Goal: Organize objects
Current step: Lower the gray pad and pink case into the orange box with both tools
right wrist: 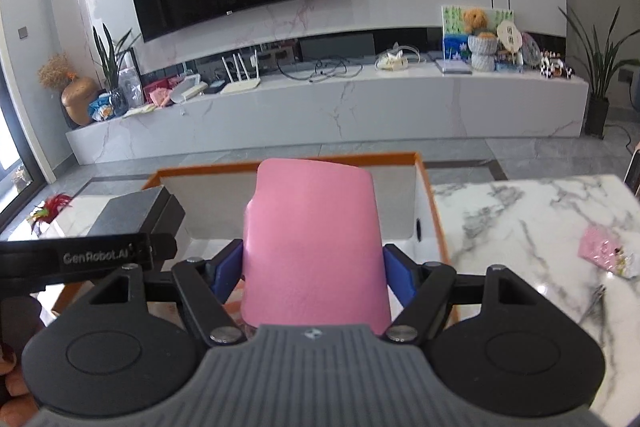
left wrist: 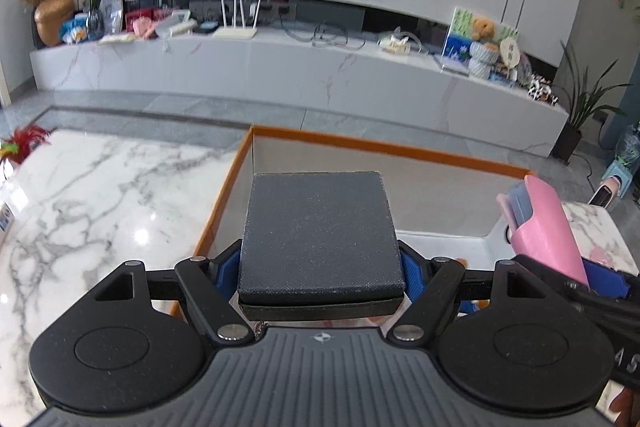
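My left gripper (left wrist: 320, 267) is shut on a flat dark grey box (left wrist: 320, 231), its blue pads pressing the box's two sides. The box hangs over the near edge of an orange-rimmed white storage bin (left wrist: 360, 143). My right gripper (right wrist: 314, 265) is shut on a pink case (right wrist: 314, 239), held upright over the same bin (right wrist: 420, 163). In the left wrist view the pink case (left wrist: 548, 227) shows at the right with a blue-grey insert sticking out of its top. In the right wrist view the dark box (right wrist: 136, 211) shows at the left, beside the left gripper's black body.
The bin stands between two white marble tabletops (left wrist: 100, 207) (right wrist: 540, 227). A pink patterned packet (right wrist: 604, 251) lies on the right top, a red feathered toy (left wrist: 24, 143) at the far left edge. Beyond the grey floor runs a long cluttered TV bench (left wrist: 280, 67).
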Available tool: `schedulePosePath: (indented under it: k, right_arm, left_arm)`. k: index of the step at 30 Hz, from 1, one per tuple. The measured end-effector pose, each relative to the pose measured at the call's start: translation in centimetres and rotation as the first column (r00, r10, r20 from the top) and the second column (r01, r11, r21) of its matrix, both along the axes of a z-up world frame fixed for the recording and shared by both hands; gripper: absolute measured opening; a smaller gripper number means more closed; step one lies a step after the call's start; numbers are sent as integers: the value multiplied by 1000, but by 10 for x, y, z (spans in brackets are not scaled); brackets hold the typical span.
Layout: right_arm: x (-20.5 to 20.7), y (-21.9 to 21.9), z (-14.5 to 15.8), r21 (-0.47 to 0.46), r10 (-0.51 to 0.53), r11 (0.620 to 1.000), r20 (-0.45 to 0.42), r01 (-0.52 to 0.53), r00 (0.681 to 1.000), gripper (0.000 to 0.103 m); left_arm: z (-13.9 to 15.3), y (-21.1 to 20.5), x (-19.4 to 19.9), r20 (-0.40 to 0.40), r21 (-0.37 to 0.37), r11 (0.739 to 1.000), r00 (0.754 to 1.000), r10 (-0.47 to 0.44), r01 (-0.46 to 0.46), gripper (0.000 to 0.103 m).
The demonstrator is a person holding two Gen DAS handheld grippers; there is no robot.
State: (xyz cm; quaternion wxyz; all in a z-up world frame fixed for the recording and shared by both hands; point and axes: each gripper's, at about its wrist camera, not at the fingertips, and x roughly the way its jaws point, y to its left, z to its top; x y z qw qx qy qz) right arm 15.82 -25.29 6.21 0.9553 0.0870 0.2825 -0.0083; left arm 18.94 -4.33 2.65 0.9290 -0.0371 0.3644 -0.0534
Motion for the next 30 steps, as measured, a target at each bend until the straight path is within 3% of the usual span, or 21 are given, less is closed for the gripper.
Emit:
schedulePosePath:
  k: [6,15,22,25,30]
  right_arm:
    - [19,13,-22,-45,24,999,-60,-26,998,74]
    - [29,20,-40,-95,16,995,-143,-29,990,75]
    - [28,18,-43,-106,9,994,-172,-27,985,76]
    - [28,20,-44,-113,11,993,-182,-32,983,76]
    - [27,21,-45,-118,16,992,-188,-38,982,77]
  left_arm:
    - [-18,-6,13,-56,26,1000,998,-5,6,88]
    - [-23,-23,13,-45,140,990,999,-6,12,88]
    - [-23,-28,11,-60,148,988,998,-32,40,88]
    - [-26,-29,11,-100,92,994,994,-52,61,89]
    - [-27,-33,9,-93,121,991,994,-49,60,89]
